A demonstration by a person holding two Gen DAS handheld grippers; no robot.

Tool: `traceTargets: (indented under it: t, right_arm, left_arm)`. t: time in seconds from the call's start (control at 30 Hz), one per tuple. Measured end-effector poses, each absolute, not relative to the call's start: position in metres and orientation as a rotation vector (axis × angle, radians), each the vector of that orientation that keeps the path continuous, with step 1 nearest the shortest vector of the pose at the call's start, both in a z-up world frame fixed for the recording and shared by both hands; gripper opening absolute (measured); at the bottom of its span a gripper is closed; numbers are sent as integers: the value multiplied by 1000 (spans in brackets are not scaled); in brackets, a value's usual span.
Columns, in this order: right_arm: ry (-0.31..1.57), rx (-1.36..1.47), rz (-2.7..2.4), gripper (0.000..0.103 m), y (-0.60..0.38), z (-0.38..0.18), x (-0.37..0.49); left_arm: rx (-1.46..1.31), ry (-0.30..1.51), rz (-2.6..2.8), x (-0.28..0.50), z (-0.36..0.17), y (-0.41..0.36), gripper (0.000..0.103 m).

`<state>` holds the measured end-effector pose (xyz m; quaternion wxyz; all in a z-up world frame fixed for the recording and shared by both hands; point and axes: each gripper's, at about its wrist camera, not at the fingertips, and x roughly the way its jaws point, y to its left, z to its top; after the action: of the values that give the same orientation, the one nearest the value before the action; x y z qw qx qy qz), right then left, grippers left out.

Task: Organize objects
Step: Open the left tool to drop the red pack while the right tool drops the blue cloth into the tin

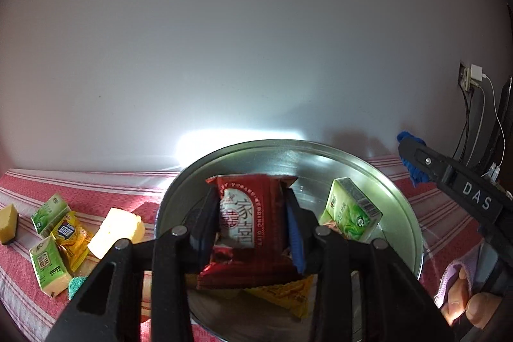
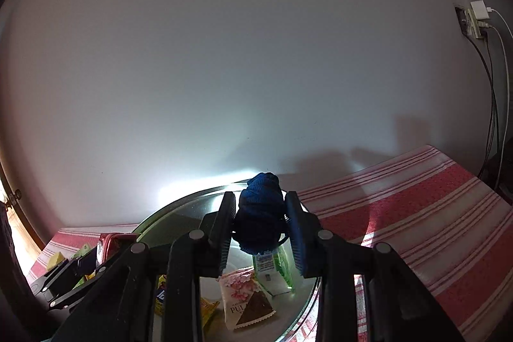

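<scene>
My left gripper (image 1: 251, 213) is shut on a red snack packet (image 1: 247, 223) and holds it above a round metal tin (image 1: 397, 194). A green carton (image 1: 352, 213) and a yellow packet (image 1: 288, 294) lie in the tin. My right gripper (image 2: 260, 221) is shut on a dark blue knitted bundle (image 2: 259, 213) over the tin's (image 2: 179, 207) right side; it also shows at the right of the left wrist view (image 1: 412, 162). Below it lie a pink-white snack packet (image 2: 247, 297) and a green carton (image 2: 275, 268).
Left of the tin on the red striped cloth (image 1: 96, 185) lie two green cartons (image 1: 49, 212), a yellow packet (image 1: 72, 241), yellow sponges (image 1: 117, 231) and a green scrubber (image 1: 75, 284). A white wall stands behind, with a socket and cables (image 2: 477, 21) at right.
</scene>
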<state>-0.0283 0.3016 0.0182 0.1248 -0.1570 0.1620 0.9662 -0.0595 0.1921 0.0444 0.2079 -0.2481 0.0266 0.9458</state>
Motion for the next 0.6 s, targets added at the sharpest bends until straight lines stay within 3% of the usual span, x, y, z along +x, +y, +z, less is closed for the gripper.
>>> traceTargets:
  t: [0.6]
  right_arm:
    - [352, -633, 2818, 34, 301, -3, -48]
  left_arm:
    - [-1008, 133, 2616, -105, 33, 224, 37]
